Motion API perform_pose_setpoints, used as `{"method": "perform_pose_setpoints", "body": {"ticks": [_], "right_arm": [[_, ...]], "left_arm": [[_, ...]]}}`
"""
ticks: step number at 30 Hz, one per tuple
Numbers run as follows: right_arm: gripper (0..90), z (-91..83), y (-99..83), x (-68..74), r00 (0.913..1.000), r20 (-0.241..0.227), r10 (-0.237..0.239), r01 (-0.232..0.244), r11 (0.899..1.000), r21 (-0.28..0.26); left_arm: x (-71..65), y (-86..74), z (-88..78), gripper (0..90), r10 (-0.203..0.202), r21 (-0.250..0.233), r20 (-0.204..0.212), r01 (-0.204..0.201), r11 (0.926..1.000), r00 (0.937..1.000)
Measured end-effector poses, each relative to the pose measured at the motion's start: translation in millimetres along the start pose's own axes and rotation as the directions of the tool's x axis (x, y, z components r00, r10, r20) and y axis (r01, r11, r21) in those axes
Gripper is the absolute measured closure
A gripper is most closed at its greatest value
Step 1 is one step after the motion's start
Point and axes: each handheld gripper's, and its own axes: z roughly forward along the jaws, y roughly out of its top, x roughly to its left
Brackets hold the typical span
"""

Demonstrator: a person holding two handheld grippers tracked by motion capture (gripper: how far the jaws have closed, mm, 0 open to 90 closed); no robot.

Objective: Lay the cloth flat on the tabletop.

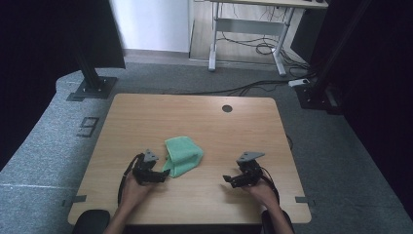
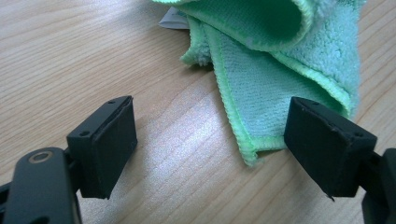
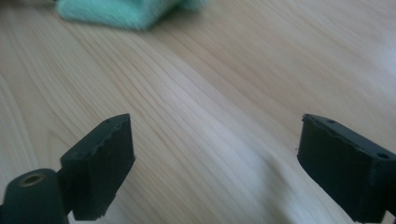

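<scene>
A green microfibre cloth (image 1: 183,155) lies folded on the wooden table (image 1: 204,117), a little left of its middle. My left gripper (image 1: 164,176) rests low at the cloth's near left corner with its jaws open. In the left gripper view a corner of the cloth (image 2: 280,79) lies on the wood just inside the right-hand pad (image 2: 327,144), and no pad presses on it. My right gripper (image 1: 228,179) sits over bare wood to the right of the cloth, open and empty. The right gripper view has the cloth (image 3: 121,11) at its top edge, far from the jaws.
A round cable hole (image 1: 227,108) sits near the table's far edge. Black frame posts (image 1: 90,73) stand on the grey carpet at both far corners. A white desk frame (image 1: 243,29) with loose cables stands behind.
</scene>
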Motion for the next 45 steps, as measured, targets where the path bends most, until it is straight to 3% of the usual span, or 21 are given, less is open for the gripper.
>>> {"method": "perform_pose_setpoints", "body": {"ticks": [5,16,26,33,45], "right_arm": [[13.1,12.2,26.4,9.2,0.9980,-0.057,-0.027,0.026,0.999,-0.022],[13.3,40.7,66.8,27.0,0.9897,-0.117,-0.083,0.079,0.996,-0.034],[13.8,63.7,92.1,38.7,0.9814,-0.148,-0.122,0.119,0.992,-0.031],[14.6,77.0,107.2,48.8,0.9797,-0.143,-0.140,0.137,0.990,-0.034],[24.0,102.2,128.5,67.3,0.9614,-0.172,-0.214,0.216,0.976,-0.007]], "left_arm": [[-0.1,0.0,0.0,16.8,-0.001,0.000,-0.001,0.001,1.0000,1.0000],[-0.5,0.1,0.1,16.6,-0.002,0.001,-0.004,0.002,1.0000,1.0000],[-0.6,0.2,0.1,16.4,0.000,0.003,-0.006,0.000,1.0000,1.0000],[-0.8,0.2,0.1,16.4,-0.003,0.002,-0.006,0.003,1.0000,1.0000],[-0.7,0.2,0.1,16.4,-0.002,0.002,-0.006,0.002,1.0000,1.0000]]}}
